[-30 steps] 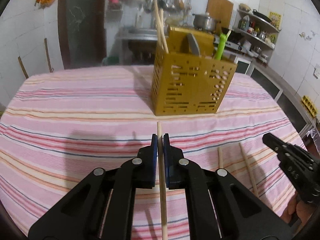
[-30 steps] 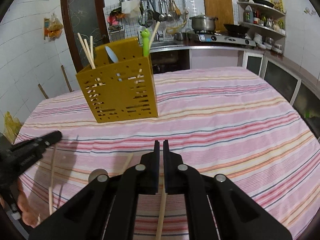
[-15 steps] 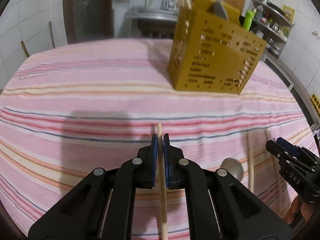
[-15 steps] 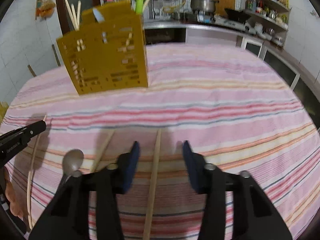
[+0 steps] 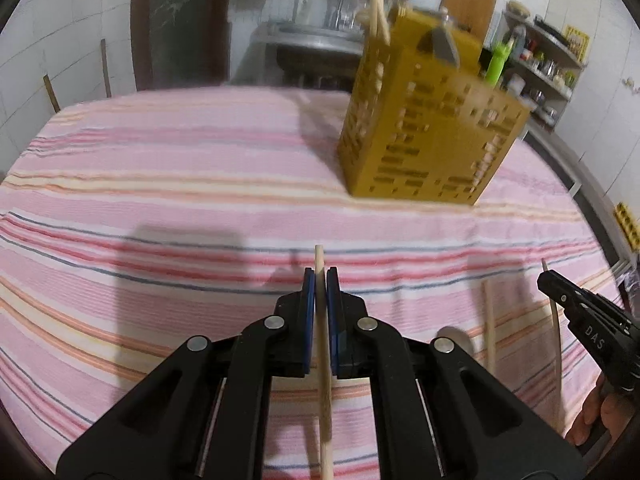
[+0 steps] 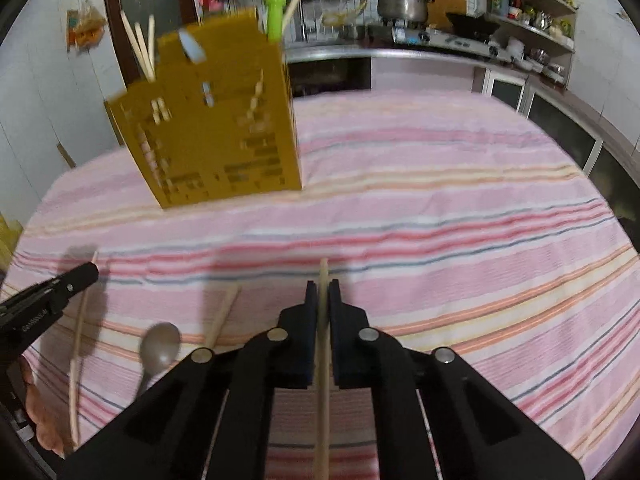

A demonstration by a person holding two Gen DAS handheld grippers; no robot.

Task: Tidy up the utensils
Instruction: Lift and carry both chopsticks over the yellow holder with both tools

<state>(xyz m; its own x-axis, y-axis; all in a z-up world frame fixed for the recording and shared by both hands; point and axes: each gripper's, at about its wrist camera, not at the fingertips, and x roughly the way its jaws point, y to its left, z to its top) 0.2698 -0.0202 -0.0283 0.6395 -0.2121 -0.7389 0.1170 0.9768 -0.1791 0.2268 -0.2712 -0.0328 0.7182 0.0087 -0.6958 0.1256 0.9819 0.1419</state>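
Note:
My left gripper (image 5: 320,276) is shut on a wooden chopstick (image 5: 325,360), held above the striped tablecloth. My right gripper (image 6: 322,290) is shut on another wooden chopstick (image 6: 322,360), its tip sticking out past the pads. The yellow perforated utensil holder (image 5: 428,136) stands ahead at the far side; it also shows in the right wrist view (image 6: 216,128), with chopsticks, a spoon and a green utensil in it. A metal spoon (image 6: 158,350) and a loose chopstick (image 6: 222,316) lie on the cloth between the grippers.
The table (image 6: 440,184) has a pink striped cloth. A kitchen counter with a pot and stove (image 6: 404,4) stands behind, shelves to the right. A dark door (image 5: 180,20) is at the back left.
My right gripper was open around a chopstick lying on the cloth and has shut on it. Both grippers have moved closer to the holder.

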